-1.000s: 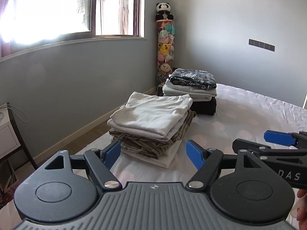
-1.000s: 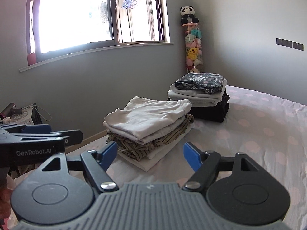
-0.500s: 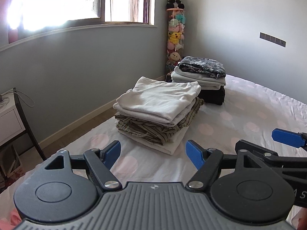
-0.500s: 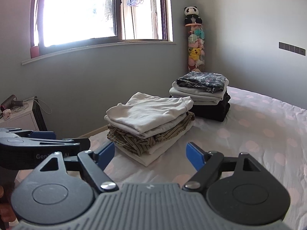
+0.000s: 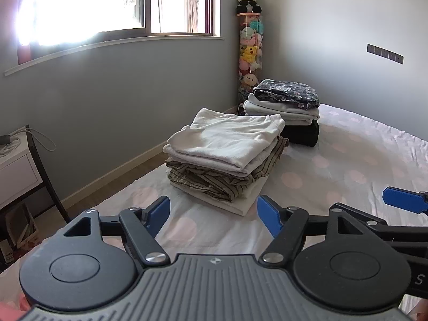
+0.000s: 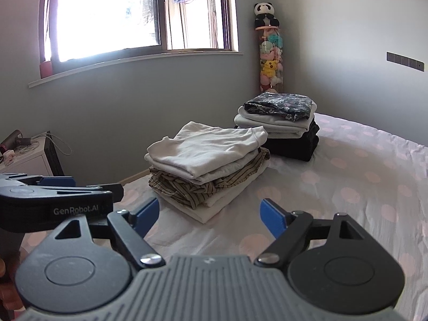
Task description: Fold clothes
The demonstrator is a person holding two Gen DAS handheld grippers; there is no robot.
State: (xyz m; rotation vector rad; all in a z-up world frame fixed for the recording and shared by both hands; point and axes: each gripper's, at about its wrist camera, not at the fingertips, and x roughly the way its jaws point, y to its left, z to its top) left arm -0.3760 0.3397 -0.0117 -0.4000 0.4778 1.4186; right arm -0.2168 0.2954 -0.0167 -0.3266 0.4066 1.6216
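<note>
Both grippers, left [image 5: 213, 211] and right [image 6: 208, 214], gape empty, the left's jaws just narrowing slightly. A careless reach could topple the near stack [image 5: 224, 157].

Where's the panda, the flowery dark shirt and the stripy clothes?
Panda [image 6: 266, 13], right wrist view, on its belly.
Flowery dark shirt [image 6: 281, 105], right wrist view, on its top face.
Stripy clothes [image 5: 211, 184], left wrist view, on the front folds.
</note>
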